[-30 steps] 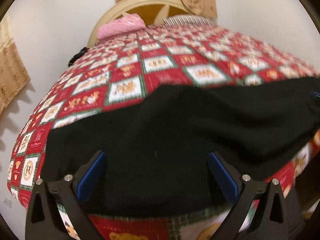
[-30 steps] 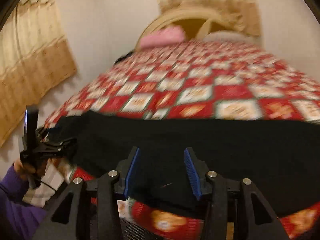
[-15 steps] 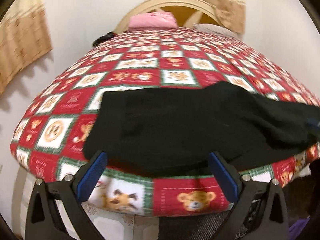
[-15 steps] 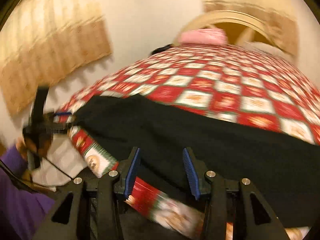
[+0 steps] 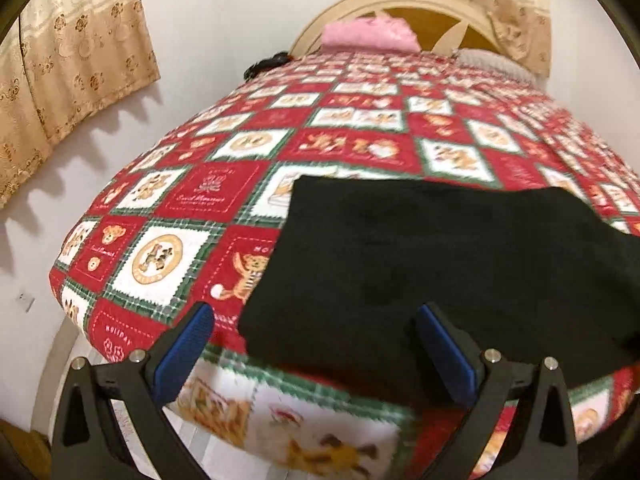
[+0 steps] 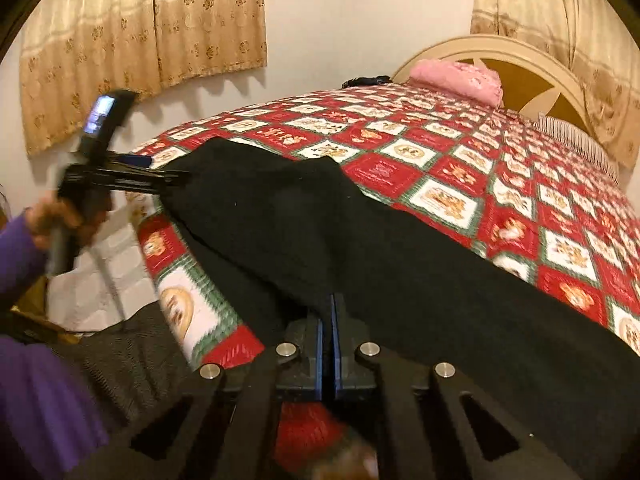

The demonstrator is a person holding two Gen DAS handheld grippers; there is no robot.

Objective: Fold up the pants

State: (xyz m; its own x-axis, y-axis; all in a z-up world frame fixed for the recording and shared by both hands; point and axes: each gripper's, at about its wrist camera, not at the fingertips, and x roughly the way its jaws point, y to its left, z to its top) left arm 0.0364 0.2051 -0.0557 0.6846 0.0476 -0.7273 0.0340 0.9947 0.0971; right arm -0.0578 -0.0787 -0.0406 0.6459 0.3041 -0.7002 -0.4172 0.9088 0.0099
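Quilt: right tongs now clenched on pants (left tongs stay released).

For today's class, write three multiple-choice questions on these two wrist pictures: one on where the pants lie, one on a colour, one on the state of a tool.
1. Where do the pants lie?
A. on the floor
B. at the near edge of the bed
C. by the headboard

2. What colour is the pillow at the far end?
A. pink
B. blue
C. green

3. How are the jaws of the right tool?
A. wide apart
B. out of view
C. closed together

Answers:
1 B, the black cloth reaches the near edge of the quilt.
2 A, it shows pink by the headboard.
3 C, its blue pads meet at the edge of the pants, while the left tool is open.
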